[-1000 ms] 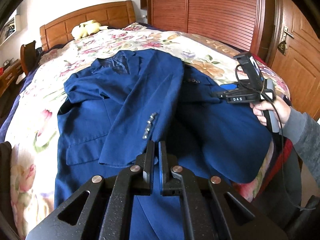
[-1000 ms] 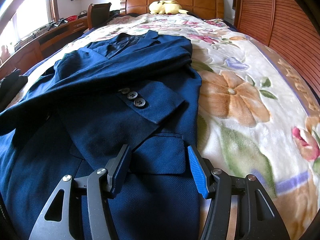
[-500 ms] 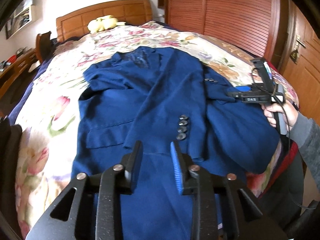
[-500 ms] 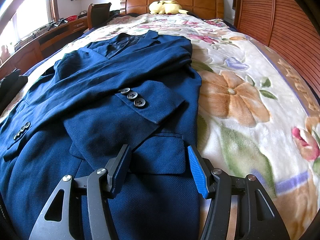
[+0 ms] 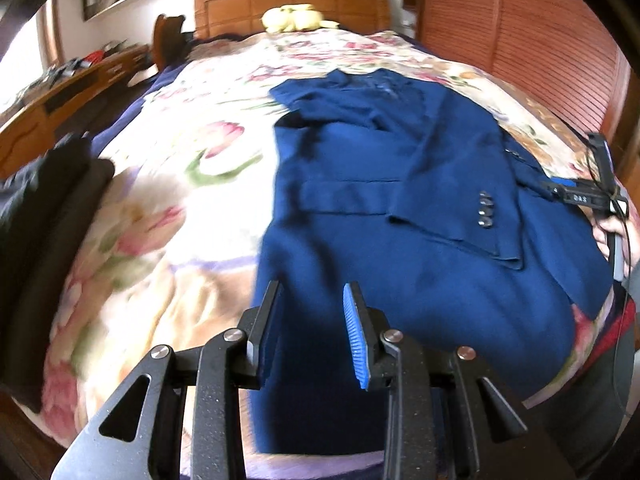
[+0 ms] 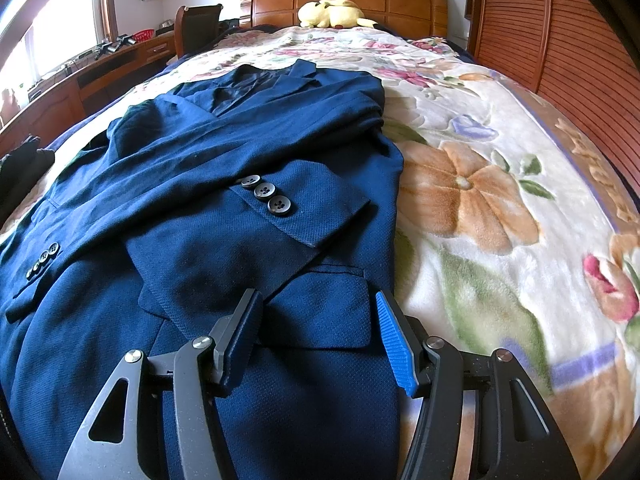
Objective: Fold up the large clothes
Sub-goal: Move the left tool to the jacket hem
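From my left wrist camera, slightly blurred, the blue jacket (image 5: 400, 216) lies flat on the flowered blanket (image 5: 176, 200) of the bed, collar toward the headboard (image 5: 292, 8). One sleeve is folded across the front, its cuff with a row of dark buttons (image 5: 485, 210) lying on the body. My left gripper (image 5: 312, 332) hangs over the jacket's near left hem, its fingers parted with nothing pinched between them. My right gripper (image 5: 560, 189) shows at the far right edge.

From my right wrist camera, the second sleeve crosses the chest, its cuff buttons (image 6: 266, 194) facing up above a pocket flap. My right gripper (image 6: 320, 340) hovers over that flap, fingers spread wide and gripping nothing.
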`<state>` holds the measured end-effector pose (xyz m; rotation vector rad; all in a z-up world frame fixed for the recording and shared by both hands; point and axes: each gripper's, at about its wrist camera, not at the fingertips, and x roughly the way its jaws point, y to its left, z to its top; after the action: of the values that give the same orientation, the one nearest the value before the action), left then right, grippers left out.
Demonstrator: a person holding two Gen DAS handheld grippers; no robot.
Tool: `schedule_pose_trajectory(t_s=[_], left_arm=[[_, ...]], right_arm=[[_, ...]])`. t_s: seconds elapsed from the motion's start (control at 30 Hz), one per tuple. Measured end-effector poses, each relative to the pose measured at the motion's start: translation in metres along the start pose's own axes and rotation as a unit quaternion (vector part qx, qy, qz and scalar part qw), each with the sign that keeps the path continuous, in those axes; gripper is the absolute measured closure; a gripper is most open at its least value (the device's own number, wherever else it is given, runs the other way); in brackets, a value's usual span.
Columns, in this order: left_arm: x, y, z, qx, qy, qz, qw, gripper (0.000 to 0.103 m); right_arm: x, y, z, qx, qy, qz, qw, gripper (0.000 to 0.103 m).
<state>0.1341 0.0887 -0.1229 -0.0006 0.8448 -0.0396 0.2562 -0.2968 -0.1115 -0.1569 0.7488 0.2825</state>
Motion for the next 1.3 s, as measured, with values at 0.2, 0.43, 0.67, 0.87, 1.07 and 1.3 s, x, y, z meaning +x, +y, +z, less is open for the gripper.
schedule_pose_trajectory(t_s=[0.2, 0.43, 0.67, 0.87, 1.07, 1.3], left_arm=[[0.003, 0.015, -0.01, -0.027, 0.007, -0.003, 0.9996, 0.071], [0.007, 0.015, -0.019, -0.022, 0.01, -0.002, 0.9997, 0.071], [0.018, 0.016, -0.024, -0.016, 0.009, 0.0, 0.9998, 0.07], [0.02, 0.017, -0.024, -0.012, 0.008, -0.001, 0.9999, 0.069], [0.014, 0.02, -0.025, -0.016, 0.015, -0.012, 0.9997, 0.069], [-0.002, 0.017, -0.031, -0.003, 0.018, -0.011, 0.9998, 0.069]], right_arm=[[0.001, -0.001, 0.001, -0.001, 0.003, -0.002, 1.0, 0.041], [0.004, -0.002, 0.002, 0.004, 0.01, -0.004, 1.0, 0.036], [0.005, -0.007, 0.003, 0.015, 0.016, 0.0, 1.0, 0.032], [0.0, -0.006, 0.003, 0.013, 0.023, -0.008, 1.0, 0.032], [-0.037, -0.001, -0.012, -0.013, 0.038, -0.003, 0.999, 0.032], [-0.094, -0.01, -0.051, -0.019, 0.042, -0.007, 0.999, 0.032]])
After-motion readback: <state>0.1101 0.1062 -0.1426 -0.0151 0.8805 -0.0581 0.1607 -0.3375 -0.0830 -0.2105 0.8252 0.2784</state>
